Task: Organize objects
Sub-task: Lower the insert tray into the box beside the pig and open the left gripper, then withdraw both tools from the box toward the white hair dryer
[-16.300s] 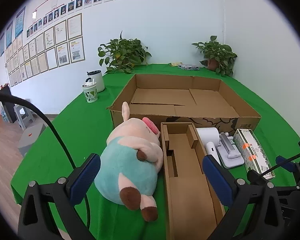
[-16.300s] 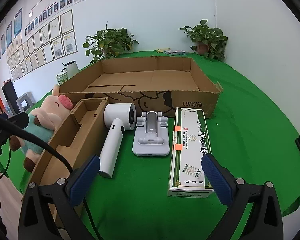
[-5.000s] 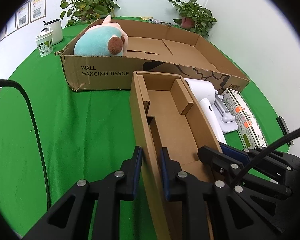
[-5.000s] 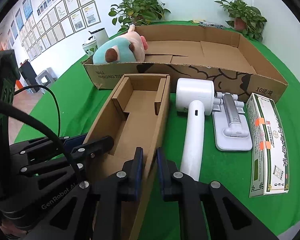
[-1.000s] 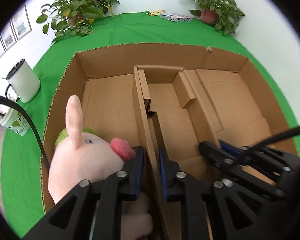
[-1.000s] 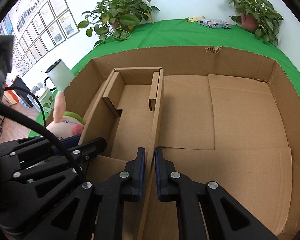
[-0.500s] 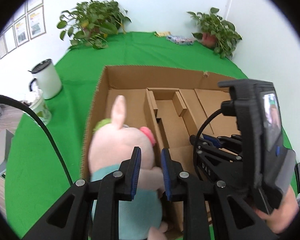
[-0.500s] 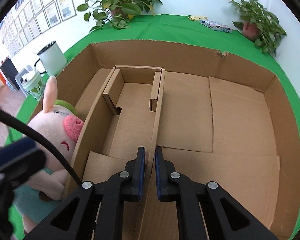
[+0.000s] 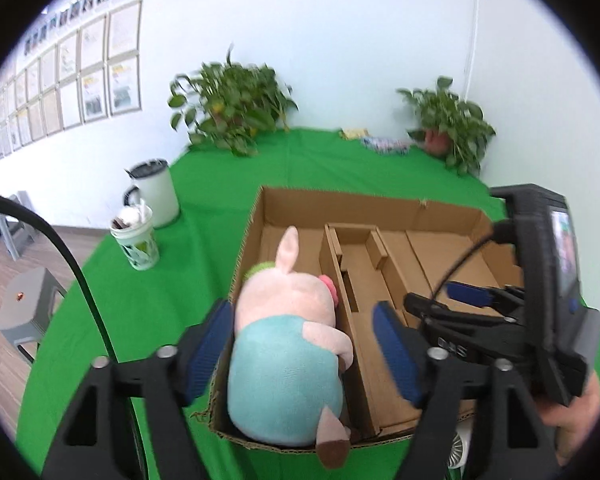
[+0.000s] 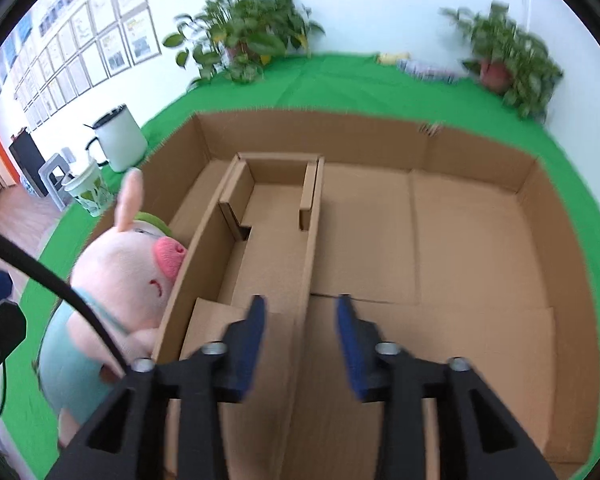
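Observation:
A large open cardboard box (image 9: 440, 204) (image 10: 532, 184) stands on the green table. Inside it at the left lies a plush pig (image 9: 288, 336) (image 10: 128, 272), pink with a teal body. Beside the pig sits a narrow cardboard tray (image 9: 360, 276) (image 10: 268, 232) with inner flaps. My left gripper (image 9: 300, 340) is open and raised above the box's near end, with the pig seen between its fingers. My right gripper (image 10: 300, 336) is open, its fingers on either side of the tray's right wall and apart from it. The right gripper also shows in the left wrist view (image 9: 472, 300).
A white mug (image 9: 154, 192) (image 10: 118, 138) and a patterned cup (image 9: 136, 240) (image 10: 88, 192) stand left of the box. Two potted plants (image 9: 236, 108) (image 9: 448, 128) stand at the table's far edge. A white fan-like item (image 9: 460, 448) peeks out by the box's near right corner.
Both grippers have opened and let go of the tray's walls. The tray rests in the big box beside the pig. The left gripper has pulled back and up.

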